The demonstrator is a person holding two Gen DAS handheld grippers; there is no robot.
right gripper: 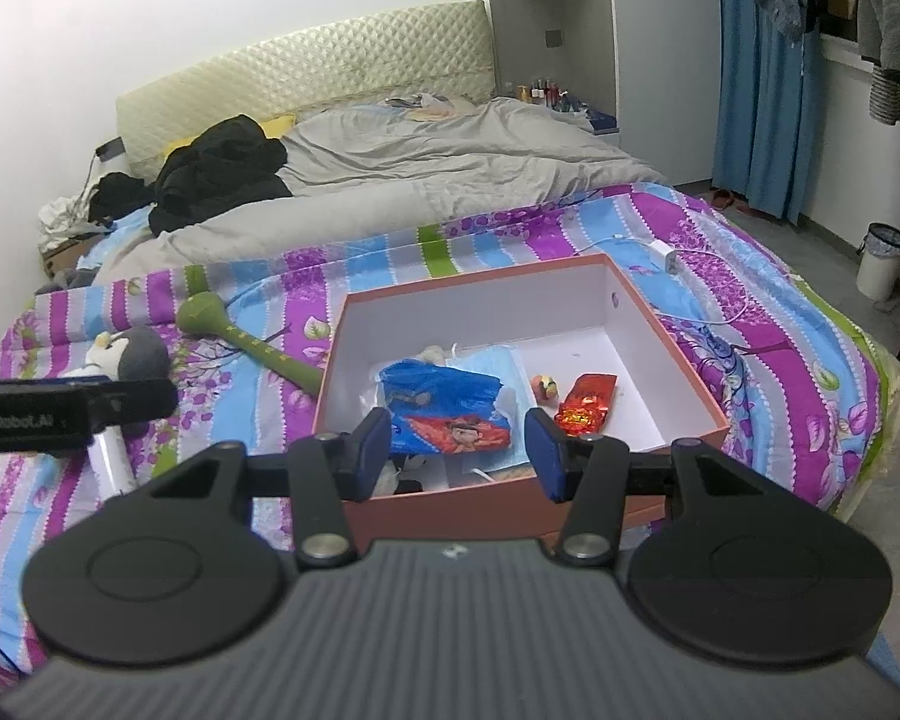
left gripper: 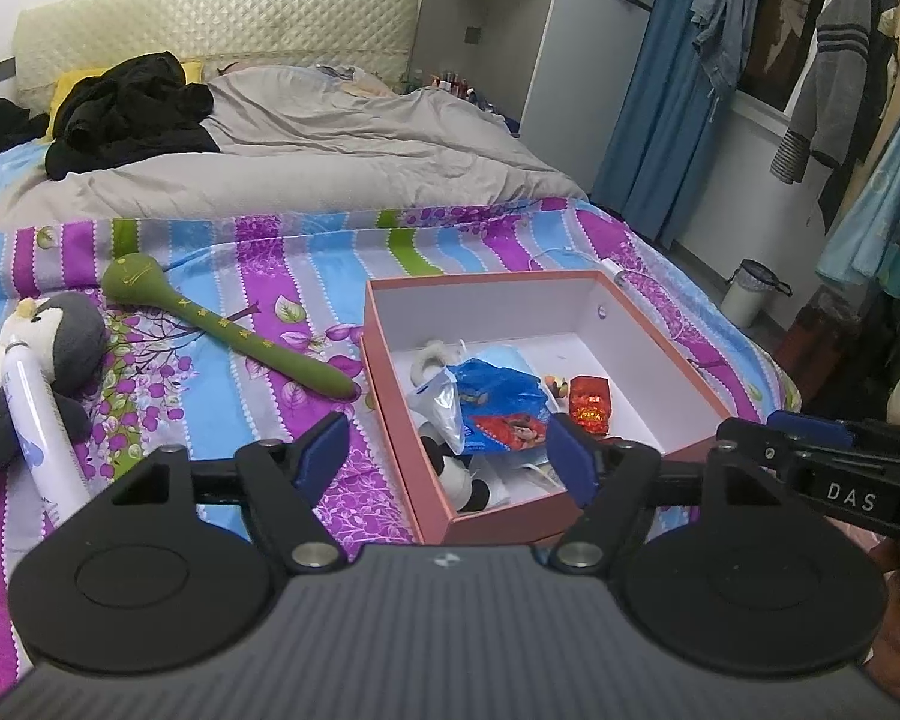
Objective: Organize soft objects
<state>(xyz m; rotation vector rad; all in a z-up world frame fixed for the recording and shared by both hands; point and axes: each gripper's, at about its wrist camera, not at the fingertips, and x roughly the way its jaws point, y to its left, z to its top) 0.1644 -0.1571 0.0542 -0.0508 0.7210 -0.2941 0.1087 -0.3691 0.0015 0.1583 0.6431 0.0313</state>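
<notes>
Both grippers hang empty over the near edge of the bed: the left gripper (left gripper: 449, 450) has its fingers spread wide, and the right gripper (right gripper: 456, 450) is likewise apart, poised above the near wall of the box (right gripper: 576, 267).

The penguin plush (left gripper: 60, 348) lies at the far left on the striped sheet (left gripper: 222, 384), a white tube (left gripper: 36, 420) resting across its body. It looks light and squashy; a pinch on the rounded grey head or the belly should hold, though the tube would likely roll off first. The green mallet-shaped toy (left gripper: 228, 330) lies between plush and box, its stick end near the box wall; its slim handle is the natural place to grip, probably soft-padded.

Inside the pink box sit a blue plastic bag (right gripper: 444, 396), crinkly and slippery, a pale face mask under it, a shiny red packet (right gripper: 585, 405), a small round trinket (right gripper: 543, 387), and what seems a black-and-white plush (left gripper: 459, 468) at the near corner.
</notes>
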